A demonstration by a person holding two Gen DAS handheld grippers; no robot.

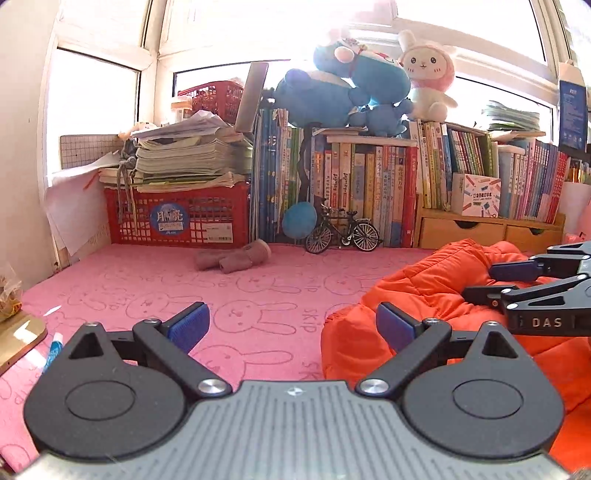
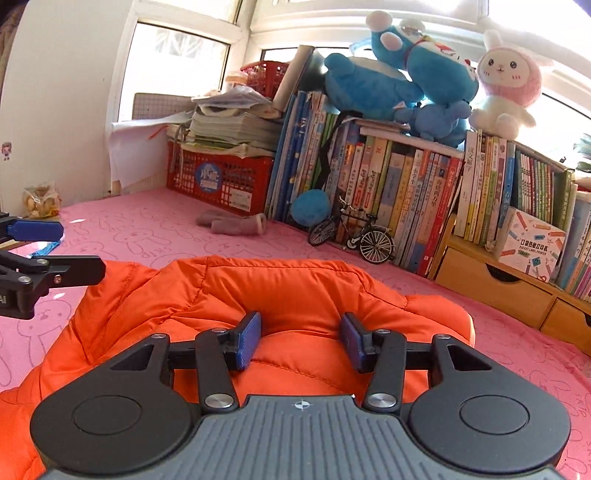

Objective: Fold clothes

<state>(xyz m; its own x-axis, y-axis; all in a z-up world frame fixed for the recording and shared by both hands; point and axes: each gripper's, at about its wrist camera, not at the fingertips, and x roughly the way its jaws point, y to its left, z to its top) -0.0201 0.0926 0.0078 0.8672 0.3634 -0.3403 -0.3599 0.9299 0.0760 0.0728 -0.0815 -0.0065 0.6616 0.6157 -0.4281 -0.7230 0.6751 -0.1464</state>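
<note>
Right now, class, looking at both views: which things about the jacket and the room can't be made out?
- Jacket: near part hidden by the right gripper body, right wrist view; cut by the right edge, left wrist view.
- Window: glare hides everything outside, both views.
- Book titles: too small.

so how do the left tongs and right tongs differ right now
The left tongs stand wider open, over the pink mat beside the orange jacket, with only mat between their pads. The right tongs gape less, and hang over the orange jacket, its puffy fabric showing between their pads; neither pad visibly presses it. Both are black with blue pads, and neither holds anything.
</note>
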